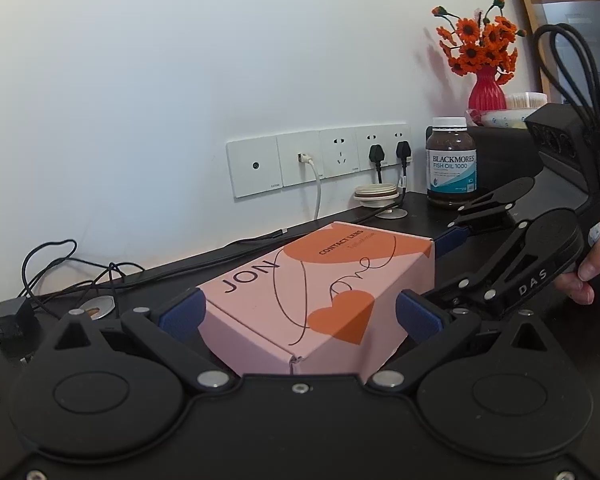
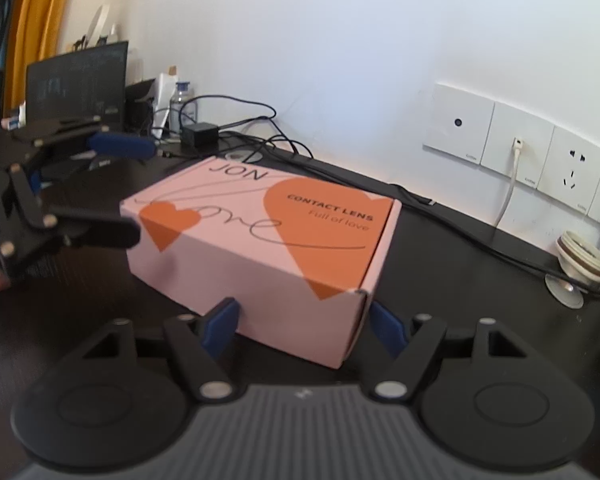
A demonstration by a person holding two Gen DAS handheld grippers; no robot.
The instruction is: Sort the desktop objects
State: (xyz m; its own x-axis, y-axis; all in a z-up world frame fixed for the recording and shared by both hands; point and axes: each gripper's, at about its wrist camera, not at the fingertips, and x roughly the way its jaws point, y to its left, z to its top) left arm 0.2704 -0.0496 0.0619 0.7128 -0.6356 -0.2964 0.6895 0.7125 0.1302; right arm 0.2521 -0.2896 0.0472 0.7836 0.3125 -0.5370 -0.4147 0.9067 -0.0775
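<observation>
Both grippers closed in on a pink contact-lens box on a dark desk.

From the left wrist, the left gripper point(image 1: 300, 314) stood wide, its blue pads point(image 1: 180, 314) at either side of the pink box point(image 1: 320, 292), which lay flat on the desk point(image 1: 412, 208); whether the pads pressed on the card could not be told. The right gripper point(image 1: 432, 272) reached in from the right in a person's hand point(image 1: 592, 268), spread across the box's far corner. Behind stood a fish oil bottle point(image 1: 452, 164) and a red vase point(image 1: 487, 90). From the right wrist, the right gripper point(image 2: 302, 330) was open part-way, straddling the box's point(image 2: 260, 248) near corner, pads just beside it with grip uncertain; the left gripper point(image 2: 128, 188) was at the box's left end.
</observation>
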